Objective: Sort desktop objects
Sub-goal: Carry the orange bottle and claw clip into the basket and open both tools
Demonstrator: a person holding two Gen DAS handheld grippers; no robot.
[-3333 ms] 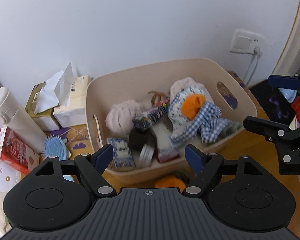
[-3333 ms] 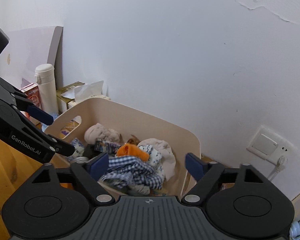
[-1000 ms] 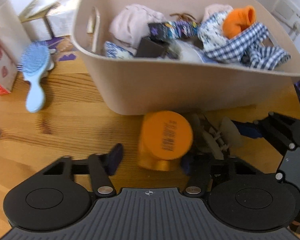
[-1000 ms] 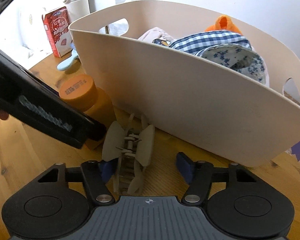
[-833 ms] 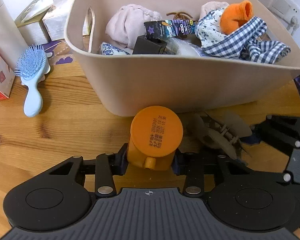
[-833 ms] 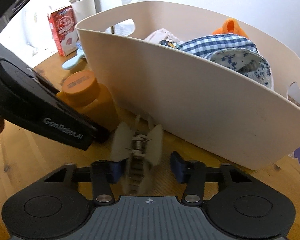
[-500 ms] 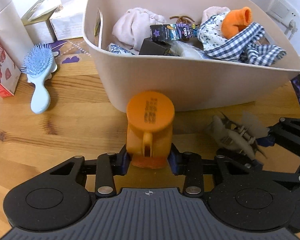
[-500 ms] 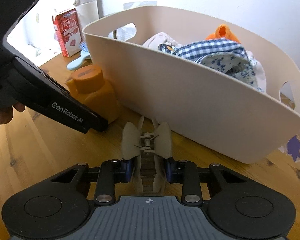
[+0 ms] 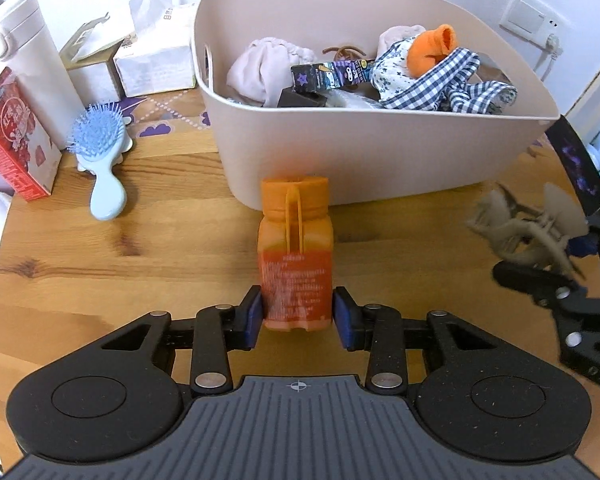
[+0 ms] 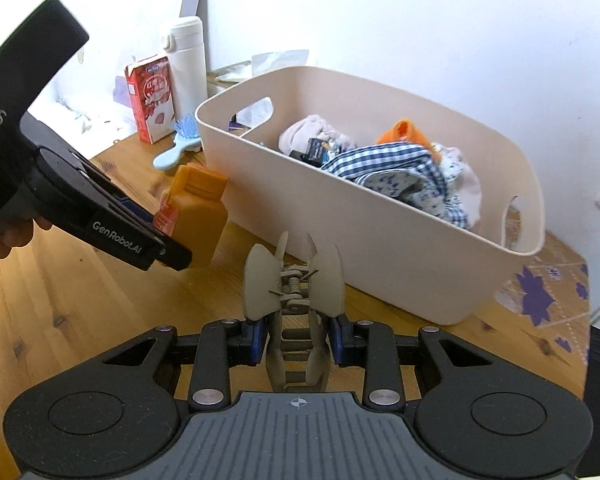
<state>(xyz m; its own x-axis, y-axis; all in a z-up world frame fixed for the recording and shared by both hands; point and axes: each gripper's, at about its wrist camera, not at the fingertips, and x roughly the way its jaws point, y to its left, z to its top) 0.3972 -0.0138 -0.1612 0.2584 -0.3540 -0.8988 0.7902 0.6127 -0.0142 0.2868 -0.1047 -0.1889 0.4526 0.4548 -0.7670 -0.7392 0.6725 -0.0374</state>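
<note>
Our left gripper has just closed on the orange bottle, lifted off the worktop where it stood a second ago. Our right gripper has just clamped the grey hair clip, raised too. Both hang before the beige basket.

blurred: hair claw | unreadable: orange bottle label | cut off: red carton
</note>
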